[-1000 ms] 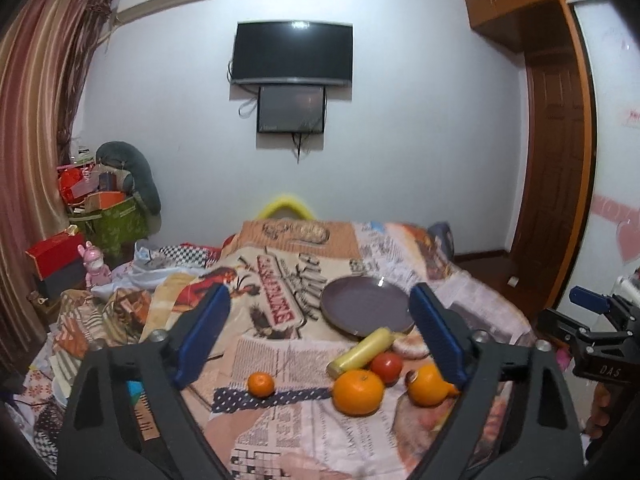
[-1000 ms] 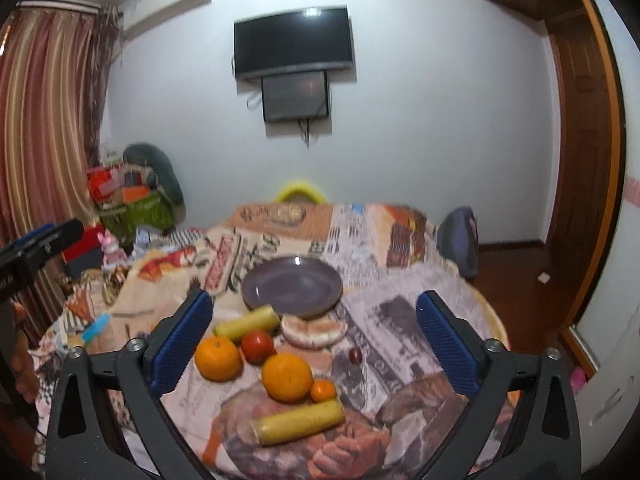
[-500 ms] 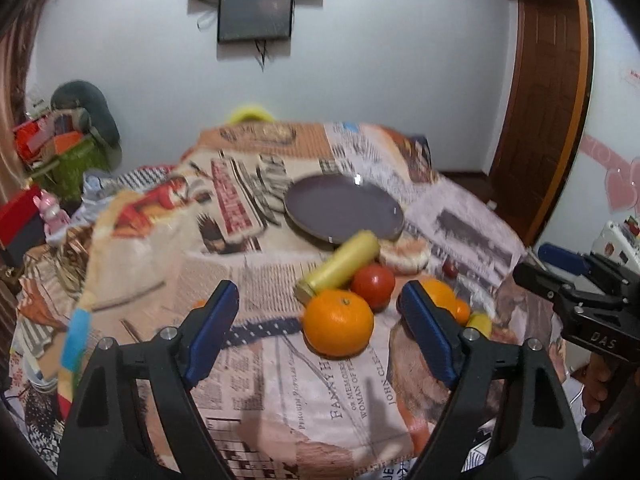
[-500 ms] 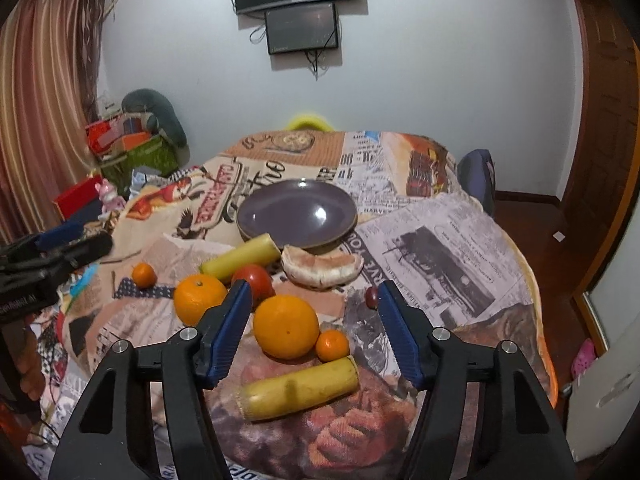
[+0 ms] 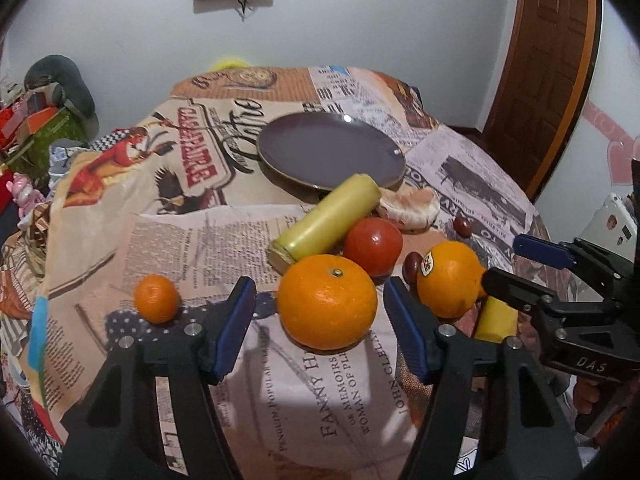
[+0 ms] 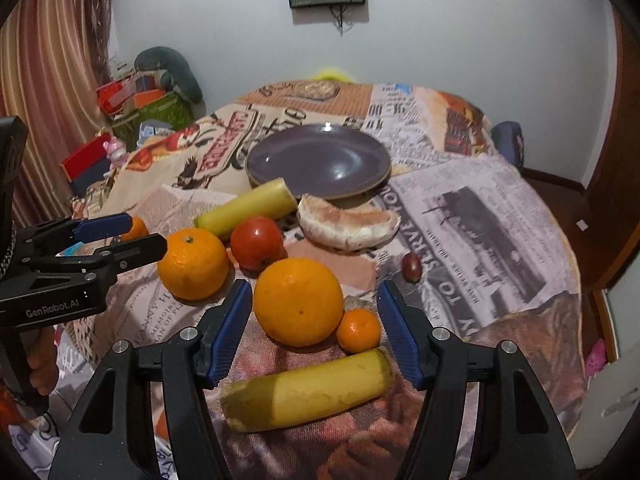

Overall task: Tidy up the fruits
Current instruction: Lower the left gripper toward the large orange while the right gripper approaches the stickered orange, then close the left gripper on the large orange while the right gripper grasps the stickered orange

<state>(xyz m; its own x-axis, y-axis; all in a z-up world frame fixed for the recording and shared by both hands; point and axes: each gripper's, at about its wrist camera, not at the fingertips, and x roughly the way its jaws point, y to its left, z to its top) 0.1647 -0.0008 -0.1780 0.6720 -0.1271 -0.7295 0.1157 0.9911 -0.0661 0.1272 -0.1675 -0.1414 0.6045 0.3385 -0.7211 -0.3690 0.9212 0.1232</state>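
Fruit lies on a newspaper-print tablecloth in front of an empty purple plate [image 5: 332, 152] [image 6: 320, 160]. My left gripper [image 5: 320, 320] straddles a big orange [image 5: 327, 308]; its jaws are closing, and a gap shows at each pad. My right gripper [image 6: 314, 328] stands open around a second big orange [image 6: 298, 300], pads clear of it. A small mandarin [image 6: 358, 330] and a banana piece [image 6: 308, 392] lie just below that orange. A tomato [image 6: 256, 242], another banana piece [image 6: 248, 208] and a pomelo segment [image 6: 348, 222] lie nearer the plate.
A small mandarin [image 5: 156, 298] sits alone to the left. A dark little fruit [image 6: 411, 266] lies right of the pile. The table drops away at the right toward a wooden door [image 5: 552, 60]. Boxes and bags [image 6: 136, 96] crowd the left corner.
Both grippers have come down and tilted toward the fruit, and their jaws have narrowed. Each now has a big orange between its fingers instead of hanging above the table.
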